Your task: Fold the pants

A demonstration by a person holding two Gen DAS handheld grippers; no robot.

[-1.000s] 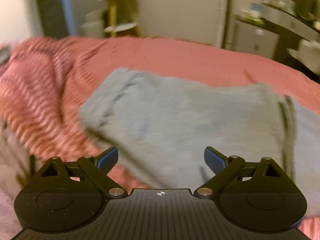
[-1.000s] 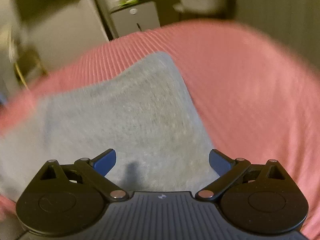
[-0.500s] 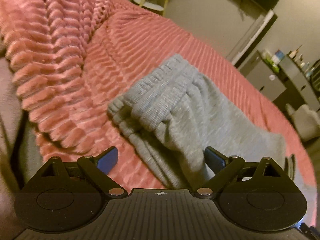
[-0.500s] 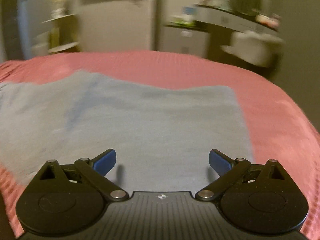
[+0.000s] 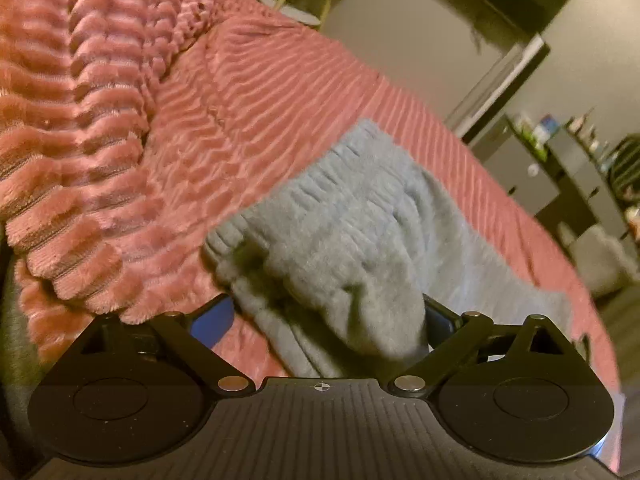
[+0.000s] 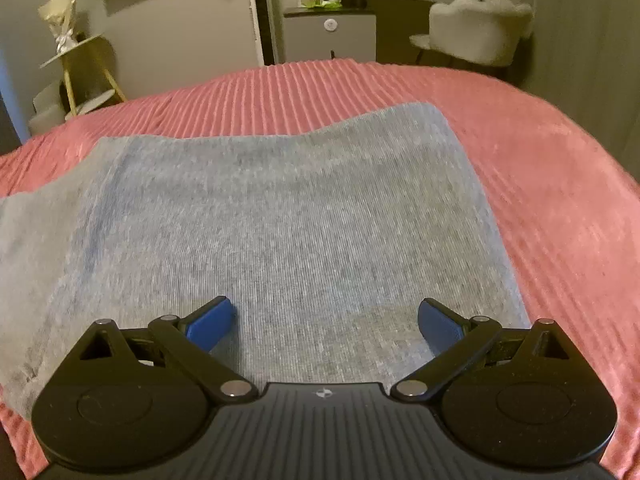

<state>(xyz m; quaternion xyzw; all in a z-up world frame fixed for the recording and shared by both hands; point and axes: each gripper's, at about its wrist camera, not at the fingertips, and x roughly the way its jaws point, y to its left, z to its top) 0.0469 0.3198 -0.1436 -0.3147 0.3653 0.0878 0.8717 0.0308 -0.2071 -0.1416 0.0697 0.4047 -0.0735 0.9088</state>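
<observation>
So there's a pink ribbed blanket [image 6: 540, 168] over the bed, grey sweatpants [image 6: 288, 216] spread flat on it, right claw [image 6: 326, 322] hovering wide open over the sweatpants' near edge, left claw [image 5: 326, 320] spread wide too with their bunched waistband [image 5: 340, 232] sitting between its fingers.

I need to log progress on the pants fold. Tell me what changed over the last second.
The left gripper swung from the flat middle of the grey pants to their bunched waistband end and closed in until the cloth sits between its open fingers. The right gripper turned to face squarely over the flat fabric. Nothing was grasped or released; the pants stayed on the pink bedspread.
</observation>
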